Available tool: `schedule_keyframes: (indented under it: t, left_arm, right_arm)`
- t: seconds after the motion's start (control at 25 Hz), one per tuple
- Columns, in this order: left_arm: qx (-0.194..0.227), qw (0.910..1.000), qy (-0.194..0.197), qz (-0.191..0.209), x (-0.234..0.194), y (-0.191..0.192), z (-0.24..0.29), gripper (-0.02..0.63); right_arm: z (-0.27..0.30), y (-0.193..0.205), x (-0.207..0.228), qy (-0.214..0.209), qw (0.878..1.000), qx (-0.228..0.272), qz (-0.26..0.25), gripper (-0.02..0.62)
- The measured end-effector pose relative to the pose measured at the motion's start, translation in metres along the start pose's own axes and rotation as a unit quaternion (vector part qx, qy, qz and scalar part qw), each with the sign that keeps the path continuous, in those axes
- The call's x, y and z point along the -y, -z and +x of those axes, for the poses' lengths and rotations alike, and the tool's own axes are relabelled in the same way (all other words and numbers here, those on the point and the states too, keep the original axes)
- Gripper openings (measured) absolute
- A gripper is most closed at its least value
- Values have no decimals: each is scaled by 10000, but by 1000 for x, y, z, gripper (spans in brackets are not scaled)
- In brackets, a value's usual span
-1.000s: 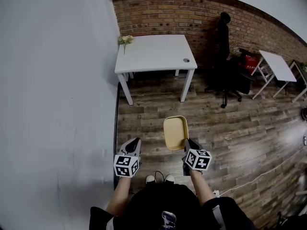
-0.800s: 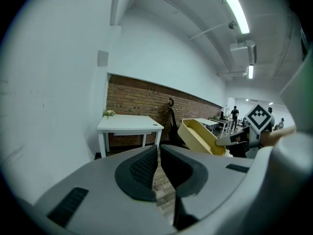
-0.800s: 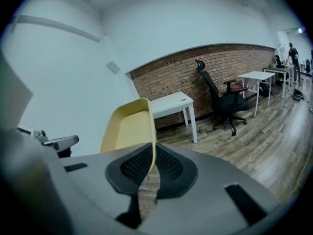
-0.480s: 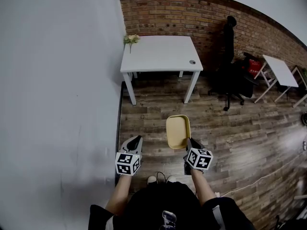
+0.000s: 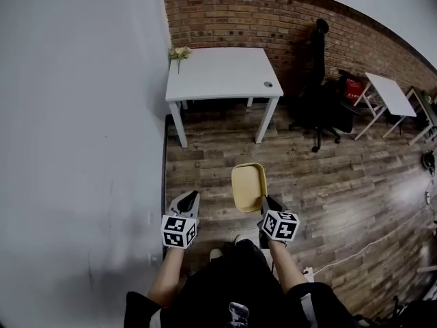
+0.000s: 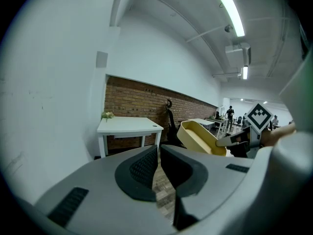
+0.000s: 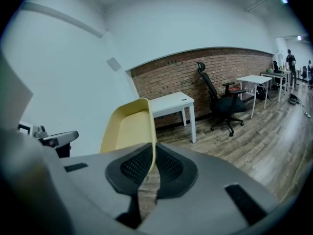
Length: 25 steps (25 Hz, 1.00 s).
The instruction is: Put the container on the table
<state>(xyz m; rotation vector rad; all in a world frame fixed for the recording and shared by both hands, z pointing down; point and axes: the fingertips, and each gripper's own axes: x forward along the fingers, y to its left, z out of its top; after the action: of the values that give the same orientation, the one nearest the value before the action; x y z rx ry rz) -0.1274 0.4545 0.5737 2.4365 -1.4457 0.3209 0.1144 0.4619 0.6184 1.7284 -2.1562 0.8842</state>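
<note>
Well short of the desk [image 5: 217,74], the right hand-held gripper [image 5: 267,201] clamps only one thin rim of the container [image 5: 248,186], so a jolt could tip it loose; the left hand-held gripper [image 5: 192,197] is closed, empty.

Left gripper [image 5: 192,198] closed empty, right gripper [image 5: 265,201] clamped on container [image 5: 248,186]
</note>
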Motion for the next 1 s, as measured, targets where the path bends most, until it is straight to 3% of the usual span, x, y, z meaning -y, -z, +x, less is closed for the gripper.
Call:
schedule_keyframes:
  t: [0.48, 1.0]
  left_arm:
    - [-66, 9999, 104, 24, -18, -8, 46, 28]
    - [-60, 10000, -23, 23, -50, -61, 140, 28]
  right_arm:
    - [44, -17, 15, 128, 9998, -48, 130, 35]
    - [127, -98, 36, -29, 9999, -5, 154, 35]
